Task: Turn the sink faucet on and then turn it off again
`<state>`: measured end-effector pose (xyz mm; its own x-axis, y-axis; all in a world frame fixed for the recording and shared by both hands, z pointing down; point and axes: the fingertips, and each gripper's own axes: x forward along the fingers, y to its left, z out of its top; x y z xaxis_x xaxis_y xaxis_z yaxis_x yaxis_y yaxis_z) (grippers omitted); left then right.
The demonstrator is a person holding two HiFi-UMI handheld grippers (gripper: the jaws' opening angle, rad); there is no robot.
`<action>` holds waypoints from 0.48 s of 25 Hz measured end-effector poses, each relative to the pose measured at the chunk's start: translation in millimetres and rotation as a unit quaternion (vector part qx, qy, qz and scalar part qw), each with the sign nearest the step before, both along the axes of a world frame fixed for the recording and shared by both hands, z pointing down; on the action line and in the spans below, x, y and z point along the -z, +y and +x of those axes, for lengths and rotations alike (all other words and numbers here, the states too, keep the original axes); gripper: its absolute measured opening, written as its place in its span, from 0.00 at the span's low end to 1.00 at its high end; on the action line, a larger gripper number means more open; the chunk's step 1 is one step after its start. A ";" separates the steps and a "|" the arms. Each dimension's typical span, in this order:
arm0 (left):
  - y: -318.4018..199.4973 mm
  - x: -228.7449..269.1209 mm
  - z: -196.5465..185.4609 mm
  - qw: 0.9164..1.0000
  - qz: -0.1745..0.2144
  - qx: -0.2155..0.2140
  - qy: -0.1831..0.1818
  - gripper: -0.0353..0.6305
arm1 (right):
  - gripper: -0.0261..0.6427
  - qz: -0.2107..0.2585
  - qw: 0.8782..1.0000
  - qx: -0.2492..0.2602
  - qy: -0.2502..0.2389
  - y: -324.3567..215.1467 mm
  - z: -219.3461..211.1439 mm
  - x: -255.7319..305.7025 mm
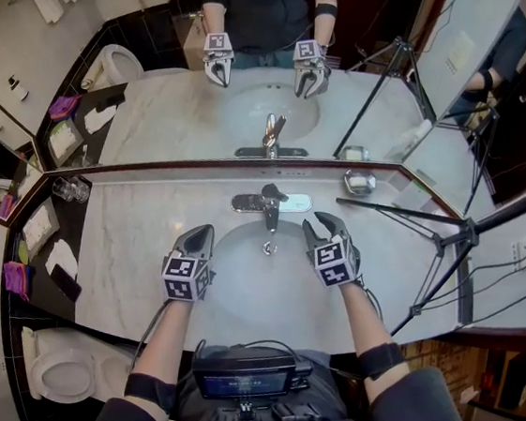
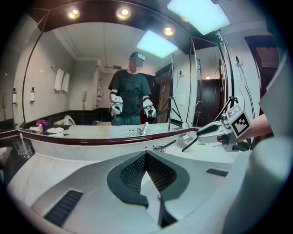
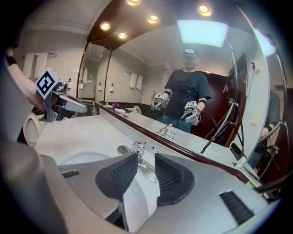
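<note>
The chrome faucet (image 1: 270, 206) stands at the back of the white basin (image 1: 236, 277), its lever pointing toward the mirror; I see no water running. My right gripper (image 1: 320, 228) hovers just right of the faucet, open, with nothing between its fingers. In the right gripper view the faucet (image 3: 136, 150) shows a little beyond the gap of the right gripper (image 3: 145, 165). My left gripper (image 1: 201, 237) is shut and empty over the basin's left rim. In the left gripper view the left gripper (image 2: 146, 156) has its pads meeting, and the faucet lever (image 2: 164, 146) lies ahead to the right.
A large mirror (image 1: 261, 63) backs the marble counter (image 1: 127, 246). A tripod (image 1: 447, 249) stands at the right, a metal dish (image 1: 359, 181) near the mirror, a glass (image 1: 70, 189) at the far left. Folded cloths (image 1: 62, 257) and a toilet (image 1: 60, 372) lie at left.
</note>
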<state>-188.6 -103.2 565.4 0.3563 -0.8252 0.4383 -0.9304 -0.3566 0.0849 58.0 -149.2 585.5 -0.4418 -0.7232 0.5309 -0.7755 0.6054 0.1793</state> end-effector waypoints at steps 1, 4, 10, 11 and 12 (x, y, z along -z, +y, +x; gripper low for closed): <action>-0.9 -0.5 -0.1 1.000 -0.001 0.000 0.000 0.06 | 0.25 0.007 1.000 0.018 0.022 -3.0 -4.3 -2.0; -4.5 -0.4 -0.4 1.000 -0.001 0.001 0.000 0.05 | 0.32 0.026 0.994 0.072 0.083 -11.4 -18.7 -13.6; -10.6 -0.1 1.8 1.000 0.000 0.001 0.003 0.05 | 0.37 0.043 0.980 0.132 0.142 -33.1 -39.9 -23.5; -11.5 -0.4 2.0 1.000 0.000 0.001 0.003 0.06 | 0.37 0.049 0.976 0.142 0.157 -37.4 -42.1 -25.1; -12.3 -1.1 2.0 1.000 0.000 0.001 0.003 0.05 | 0.38 0.055 0.970 0.156 0.176 -41.1 -44.7 -27.2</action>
<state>-186.6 -115.5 566.6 0.3572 -0.8263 0.4355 -0.9307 -0.3544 0.0910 13.3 -190.3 612.7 -0.4536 -0.6444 0.6156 -0.4365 0.7629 0.4770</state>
